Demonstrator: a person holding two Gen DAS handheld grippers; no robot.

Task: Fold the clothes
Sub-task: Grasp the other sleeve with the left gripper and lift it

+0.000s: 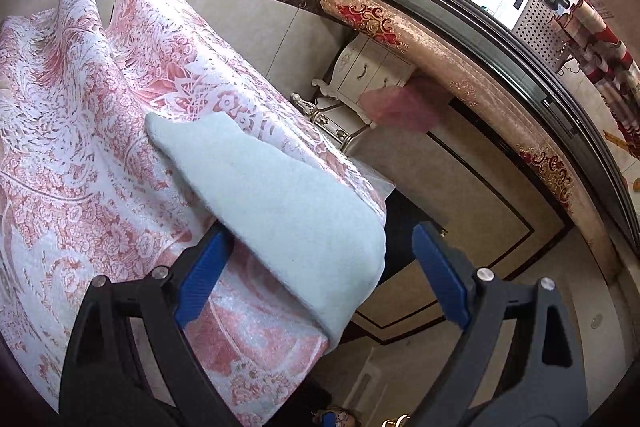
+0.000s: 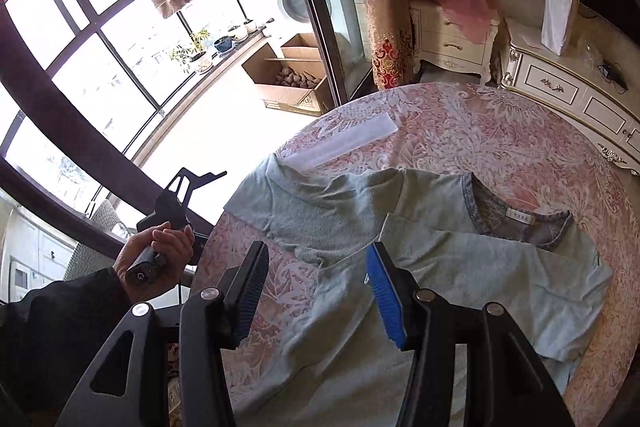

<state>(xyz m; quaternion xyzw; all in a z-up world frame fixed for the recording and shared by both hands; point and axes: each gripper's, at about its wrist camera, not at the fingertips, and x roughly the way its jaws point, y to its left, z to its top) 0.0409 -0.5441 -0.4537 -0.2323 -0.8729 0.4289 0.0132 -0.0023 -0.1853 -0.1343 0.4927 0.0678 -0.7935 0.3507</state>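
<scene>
A pale mint-green short-sleeved terry shirt (image 2: pixel 460 267) is seen spread across a round table covered by a pink-and-white floral lace tablecloth (image 2: pixel 500 147), its grey patterned collar with a small white label turned toward the cream carved cabinets (image 2: pixel 568 87). One sleeve is laid out toward the window side, where a white paper strip (image 2: pixel 340 143) rests touching its edge. The right gripper (image 2: pixel 316 291) is held above the shirt's body with its blue-padded jaws apart and nothing clamped between them. In the left wrist view, the left gripper (image 1: pixel 320 275) is shown at the table's edge with its jaws spread wide; a folded edge of the shirt (image 1: pixel 280 207) hangs between them over the rim, unpinched by either pad. The left gripper's handle is seen gripped by a hand (image 2: pixel 156 251) in a dark sleeve beside the table.
</scene>
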